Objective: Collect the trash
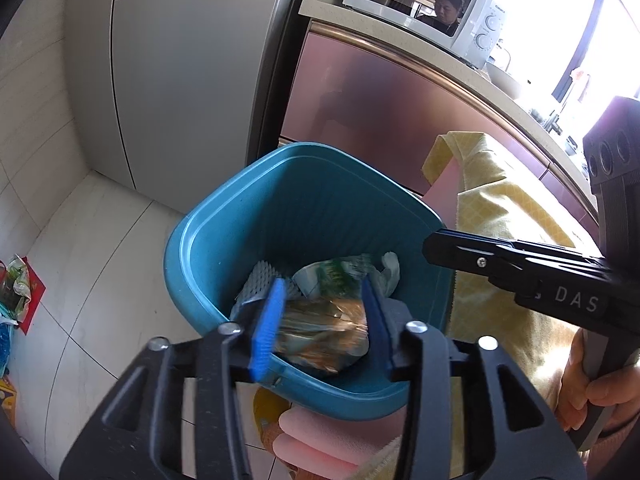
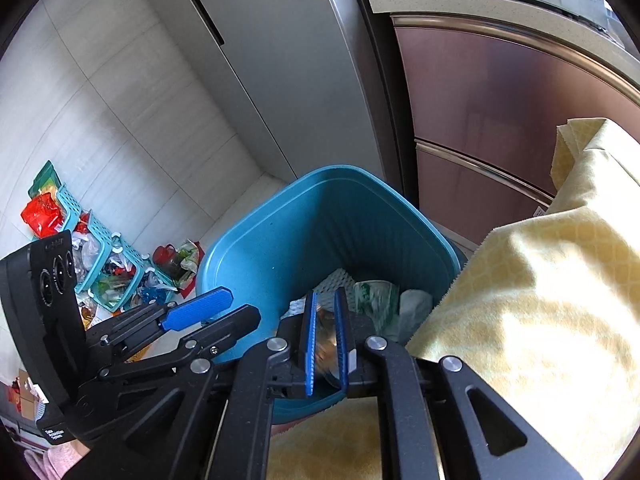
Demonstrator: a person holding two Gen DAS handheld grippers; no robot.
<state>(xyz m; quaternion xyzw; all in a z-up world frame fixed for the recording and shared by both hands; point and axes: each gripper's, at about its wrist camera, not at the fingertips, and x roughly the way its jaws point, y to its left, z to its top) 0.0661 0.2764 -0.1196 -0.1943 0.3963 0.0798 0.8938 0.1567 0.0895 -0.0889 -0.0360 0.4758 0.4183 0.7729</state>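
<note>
You are standing in a home kitchen: a tall grey refrigerator (image 1: 180, 80) rises beside a pale stone counter (image 1: 440, 60) with glossy pink cabinet fronts (image 1: 380, 112) under it. On that counter's near end sits a white microwave (image 1: 424, 8) with two dials, and pale tiles cover the floor (image 1: 80, 272) and wall. A teal waste bin (image 1: 248, 232) stands on the floor at the cabinet's foot.

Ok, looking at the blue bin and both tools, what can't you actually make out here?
- Left wrist view: the brown wrapper is motion-blurred; whether it has left the left tool is unclear.
- Right wrist view: the blur between the right tool's pads is unidentifiable.
- Both views: the blue bin's floor is buried under trash.
- Right wrist view: floor litter is too small to identify.
</note>
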